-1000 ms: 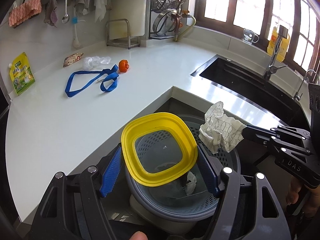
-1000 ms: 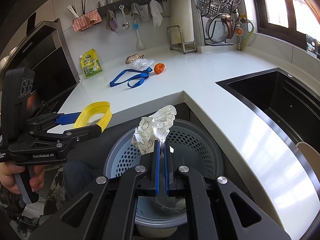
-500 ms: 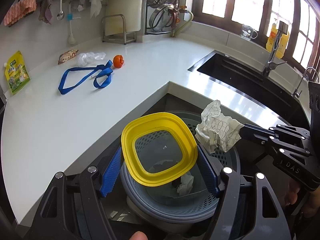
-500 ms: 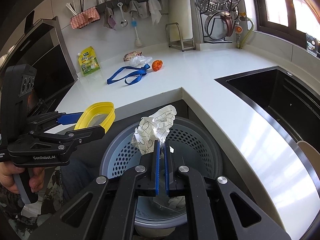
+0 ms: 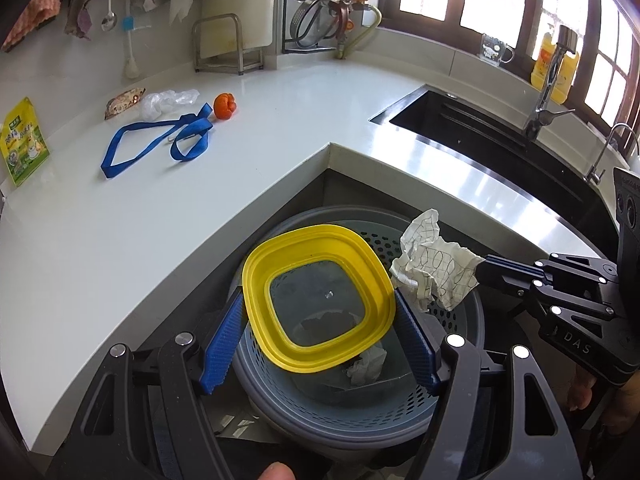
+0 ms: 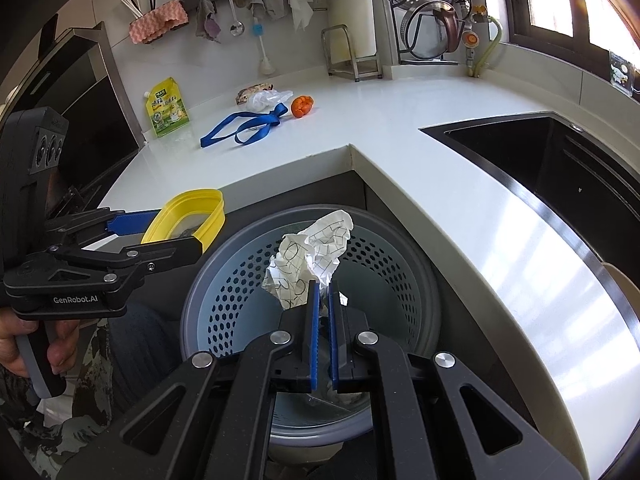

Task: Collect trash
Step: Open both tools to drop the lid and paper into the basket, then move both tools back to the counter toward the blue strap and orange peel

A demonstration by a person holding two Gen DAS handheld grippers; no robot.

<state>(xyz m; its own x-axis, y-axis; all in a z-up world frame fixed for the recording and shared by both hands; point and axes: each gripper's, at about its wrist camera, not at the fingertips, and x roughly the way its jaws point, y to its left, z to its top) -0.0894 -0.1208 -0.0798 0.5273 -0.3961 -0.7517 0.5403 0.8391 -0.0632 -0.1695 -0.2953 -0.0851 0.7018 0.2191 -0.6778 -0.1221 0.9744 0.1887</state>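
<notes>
My left gripper [image 5: 318,298] is closed around a yellow-rimmed clear container [image 5: 280,256], its blue pads pressing both sides. The container hangs tilted over the near-left part of a grey perforated bin [image 5: 452,320]. In the right wrist view the same container [image 6: 192,204] sits beside the bin's [image 6: 380,264] left rim, held by the left gripper [image 6: 184,232]. My right gripper [image 6: 324,292] is shut on a crumpled sheet of marked paper [image 6: 308,256] above the bin's middle. A white crumpled tissue [image 5: 366,366] lies inside the bin.
On the white counter [image 5: 280,120] lie a blue strap [image 5: 156,144], an orange fruit [image 5: 225,106], a clear plastic bag [image 5: 168,100], a snack wrapper [image 5: 124,100] and a green pouch [image 5: 22,140]. A black sink [image 5: 500,144] with a tap is at the right.
The left gripper with the yellow container has sunk a little toward the bin. The right gripper and its paper have stayed over the bin.
</notes>
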